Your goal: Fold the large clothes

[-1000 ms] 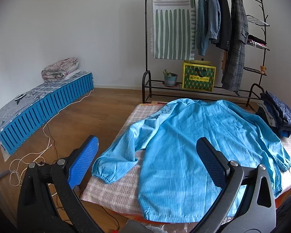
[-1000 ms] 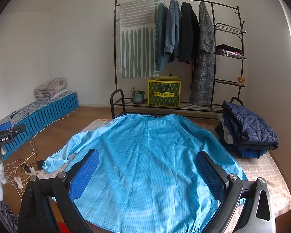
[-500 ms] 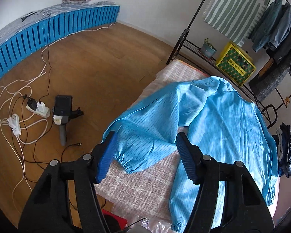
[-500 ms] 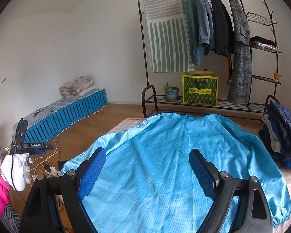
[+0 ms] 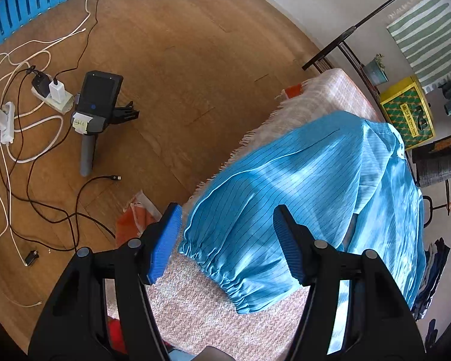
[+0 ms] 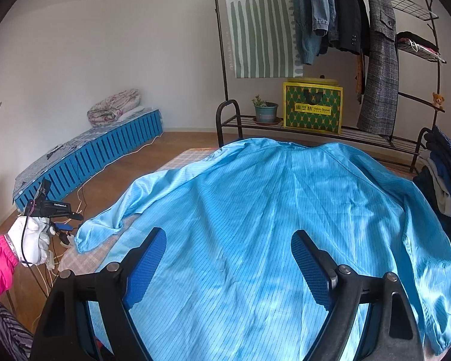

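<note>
Pointing steeply down now, the left gripper (image 5: 227, 240) has swung from a level look across the room to hover over the sleeve cuff (image 5: 225, 273) at the near left corner of the table (image 5: 195, 307); its fingers, narrower than a second ago, are released, with the cuff below the gap and no pad pressing it. A white-gloved hand (image 6: 30, 240) carries it. The right gripper (image 6: 228, 266) has dipped lower over the back of the blue coat (image 6: 270, 210), fingers released and slightly narrower. The coat lies spread back-up on the pink checked cloth, sleeves out to both sides. Left of the table, cables (image 5: 21, 126) and a spare gripper (image 5: 96, 105) lie on the wood floor (image 5: 180, 45). A clothes rack (image 6: 330, 30) stands at the far wall; folded clothes (image 6: 445, 174) sit at the right.
</note>
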